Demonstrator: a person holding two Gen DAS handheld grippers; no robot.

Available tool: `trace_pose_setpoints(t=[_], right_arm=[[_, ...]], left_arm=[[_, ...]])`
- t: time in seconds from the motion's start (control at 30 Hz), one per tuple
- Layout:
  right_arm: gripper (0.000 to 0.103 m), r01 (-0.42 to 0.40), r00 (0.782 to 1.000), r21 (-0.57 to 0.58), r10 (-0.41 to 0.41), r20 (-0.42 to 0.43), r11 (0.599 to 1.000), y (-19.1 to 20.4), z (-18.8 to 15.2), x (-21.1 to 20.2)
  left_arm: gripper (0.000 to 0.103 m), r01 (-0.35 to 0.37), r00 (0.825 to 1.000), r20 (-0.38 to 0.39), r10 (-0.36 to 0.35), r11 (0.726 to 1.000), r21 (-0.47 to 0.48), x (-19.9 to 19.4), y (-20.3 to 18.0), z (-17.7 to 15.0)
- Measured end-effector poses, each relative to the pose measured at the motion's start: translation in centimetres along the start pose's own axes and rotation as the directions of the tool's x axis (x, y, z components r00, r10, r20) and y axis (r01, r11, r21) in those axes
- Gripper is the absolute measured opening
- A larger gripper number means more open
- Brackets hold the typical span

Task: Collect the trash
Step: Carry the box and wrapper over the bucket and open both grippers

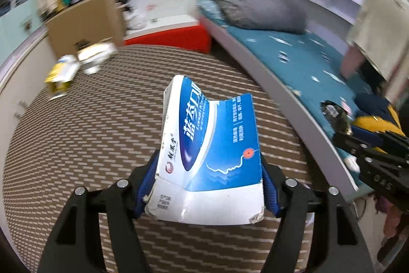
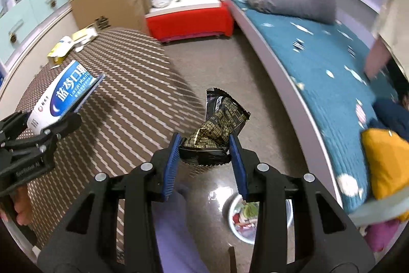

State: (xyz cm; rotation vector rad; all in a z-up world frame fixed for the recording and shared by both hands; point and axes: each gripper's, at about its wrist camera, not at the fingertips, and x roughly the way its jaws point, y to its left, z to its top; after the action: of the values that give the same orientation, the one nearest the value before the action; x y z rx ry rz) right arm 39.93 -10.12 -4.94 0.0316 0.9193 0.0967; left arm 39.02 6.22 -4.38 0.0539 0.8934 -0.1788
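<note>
Left gripper (image 1: 208, 186): blue pads pinching a crumpled blue-and-white cardboard box (image 1: 208, 152), held above the brown striped tabletop (image 1: 102, 132). Right gripper (image 2: 204, 160): pads clamped on a crinkled black-and-gold foil wrapper (image 2: 219, 129), over the floor, white waste bin (image 2: 237, 232) below it.

- Yellow-and-white litter (image 1: 62, 74) far left on striped tabletop (image 1: 102, 106): blurred, unreadable.
- White basin (image 2: 245, 221) near, below: largely hidden behind right gripper (image 2: 204, 152).
</note>
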Motion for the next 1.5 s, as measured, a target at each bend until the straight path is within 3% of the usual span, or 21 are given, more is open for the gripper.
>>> trace_pose_setpoints(t=[0.3, 0.53, 0.63, 0.77, 0.9, 0.97, 1.1, 1.33, 1.37, 1.4, 1.43, 1.5], right_arm=[[0.038, 0.103, 0.995, 0.168, -0.099, -0.03, 0.98, -9.3, -4.9, -1.9], [0.038, 0.173, 0.984, 0.279, -0.156, -0.084, 0.944, -15.1, -9.4, -2.2], [0.038, 0.194, 0.979, 0.324, -0.161, -0.127, 0.926, -17.1, -11.7, -1.6], [0.038, 0.227, 0.966, 0.362, -0.164, -0.199, 0.904, -19.4, -14.7, -0.5], [0.038, 0.238, 0.956, 0.399, -0.141, -0.257, 0.885, -21.2, -17.7, 0.8], [0.038, 0.25, 0.949, 0.417, -0.136, -0.283, 0.874, -21.8, -18.7, 1.4], [0.038, 0.262, 0.939, 0.431, -0.125, -0.32, 0.864, -22.4, -19.9, 2.5], [0.04, 0.234, 0.939, 0.389, -0.103, -0.328, 0.891, -20.7, -18.7, 4.7], [0.047, 0.228, 0.941, 0.375, -0.105, -0.321, 0.898, -20.4, -18.3, 4.8], [0.067, 0.227, 0.945, 0.359, -0.115, -0.306, 0.905, -19.9, -17.7, 4.9], [0.075, 0.235, 0.946, 0.359, -0.129, -0.297, 0.903, -19.9, -17.3, 4.9], [0.078, 0.249, 0.952, 0.365, -0.157, -0.264, 0.897, -19.8, -16.8, 4.5]], left_arm=[[0.068, 0.148, 0.989, -0.039, -0.144, 0.976, 0.159, 1.5, -12.6, -1.3], [0.068, 0.239, 0.967, -0.15, -0.206, 0.94, 0.243, 5.3, -20.1, -4.0], [0.068, 0.278, 0.946, -0.237, -0.221, 0.929, 0.244, 7.9, -22.3, -5.6], [0.068, 0.279, 0.93, -0.313, -0.191, 0.922, 0.267, 11.2, -24.5, -8.1], [0.073, 0.338, 0.896, -0.392, -0.21, 0.895, 0.293, 13.9, -27.4, -10.4], [0.083, 0.312, 0.904, -0.389, -0.179, 0.897, 0.312, 14.5, -28.5, -11.0], [0.083, 0.308, 0.903, -0.395, -0.168, 0.894, 0.325, 15.3, -29.2, -11.6], [0.084, 0.233, 0.916, -0.387, -0.105, 0.925, 0.301, 15.8, -25.9, -11.1], [0.084, 0.223, 0.917, -0.386, -0.099, 0.93, 0.292, 15.9, -25.3, -10.9], [0.084, 0.211, 0.919, -0.383, -0.091, 0.936, 0.284, 15.9, -24.7, -10.7], [0.085, 0.198, 0.922, -0.378, -0.082, 0.939, 0.28, 15.8, -24.3, -10.5], [0.086, 0.179, 0.929, -0.365, -0.068, 0.944, 0.278, 15.6, -23.6, -10.3]])
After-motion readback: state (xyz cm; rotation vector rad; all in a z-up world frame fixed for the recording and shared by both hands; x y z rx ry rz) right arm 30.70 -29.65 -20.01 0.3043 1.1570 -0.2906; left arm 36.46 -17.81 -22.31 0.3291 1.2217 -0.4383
